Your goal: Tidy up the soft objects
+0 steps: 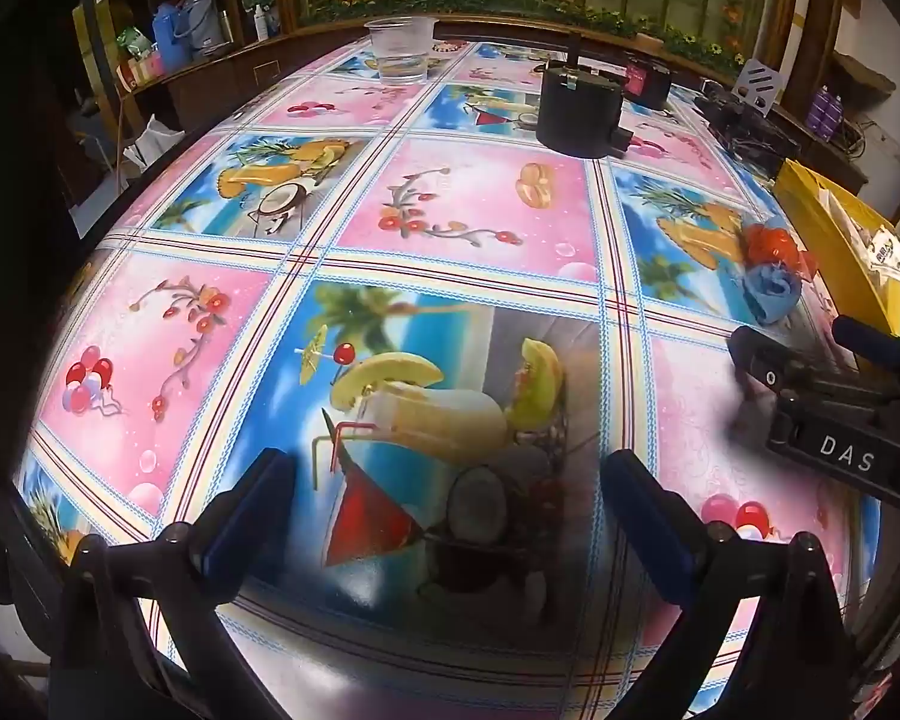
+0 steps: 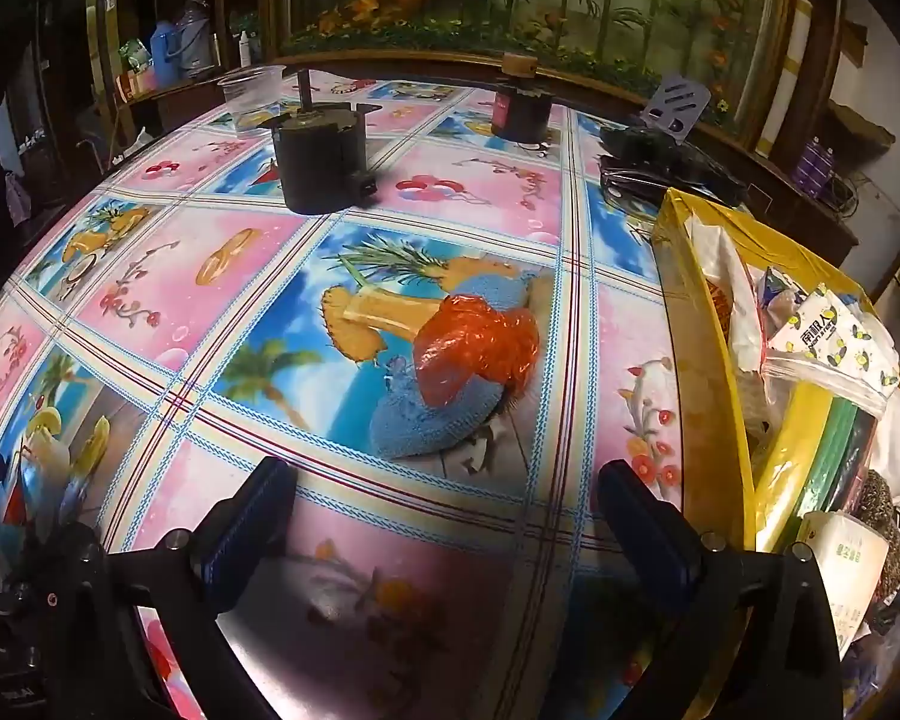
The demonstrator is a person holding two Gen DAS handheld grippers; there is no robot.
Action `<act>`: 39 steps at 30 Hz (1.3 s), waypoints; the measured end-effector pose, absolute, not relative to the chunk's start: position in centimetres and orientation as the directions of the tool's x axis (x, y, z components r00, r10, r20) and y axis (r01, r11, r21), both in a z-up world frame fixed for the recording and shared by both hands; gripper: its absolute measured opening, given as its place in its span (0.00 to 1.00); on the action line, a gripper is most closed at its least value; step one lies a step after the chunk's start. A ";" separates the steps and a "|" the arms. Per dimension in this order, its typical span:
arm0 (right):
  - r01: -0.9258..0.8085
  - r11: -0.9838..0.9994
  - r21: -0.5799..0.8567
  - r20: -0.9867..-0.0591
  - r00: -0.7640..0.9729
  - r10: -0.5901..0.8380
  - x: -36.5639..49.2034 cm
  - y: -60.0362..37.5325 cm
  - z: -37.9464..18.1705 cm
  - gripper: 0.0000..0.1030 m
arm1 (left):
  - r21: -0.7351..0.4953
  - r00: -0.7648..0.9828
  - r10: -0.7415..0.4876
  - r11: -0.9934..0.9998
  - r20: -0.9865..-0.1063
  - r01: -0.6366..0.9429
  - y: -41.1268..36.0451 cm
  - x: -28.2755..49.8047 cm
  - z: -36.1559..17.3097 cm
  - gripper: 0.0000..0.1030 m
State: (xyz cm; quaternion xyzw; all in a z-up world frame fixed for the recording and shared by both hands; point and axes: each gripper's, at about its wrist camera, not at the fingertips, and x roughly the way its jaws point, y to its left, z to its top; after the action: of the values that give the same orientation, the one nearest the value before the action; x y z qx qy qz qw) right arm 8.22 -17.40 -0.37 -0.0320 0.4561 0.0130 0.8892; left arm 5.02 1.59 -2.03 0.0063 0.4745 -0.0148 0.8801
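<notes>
A blue fluffy cloth (image 2: 426,423) lies on the table with a crumpled orange-red plastic bag (image 2: 474,342) on top of it. My right gripper (image 2: 447,516) is open and empty, hovering just in front of them. The same pile shows at the right in the left wrist view: cloth (image 1: 771,291), bag (image 1: 771,243). My left gripper (image 1: 450,510) is open and empty over the bare tablecloth, well left of the pile. The right gripper's body (image 1: 840,408) shows at that view's right edge.
A yellow box (image 2: 708,396) full of bags, packets and tissues stands right of the pile. A black cylinder (image 2: 321,159), a clear plastic cup (image 2: 249,96), a dark jar (image 2: 522,111) and black devices (image 2: 654,168) stand farther back on the patterned tablecloth (image 2: 222,264).
</notes>
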 end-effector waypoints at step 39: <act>-0.016 1.000 0.005 -0.788 0.615 0.014 8.5 -18.5 -0.7 1.00 | -0.001 0.551 -0.013 1.000 -0.834 0.021 1.8 4.9 -1.9 1.00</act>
State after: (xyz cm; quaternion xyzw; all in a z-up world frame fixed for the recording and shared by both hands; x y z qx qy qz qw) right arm 8.45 -18.46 -0.69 -0.0012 0.4384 0.0084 0.8987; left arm 4.92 1.81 -1.92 0.0044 0.4735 -0.0098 0.8807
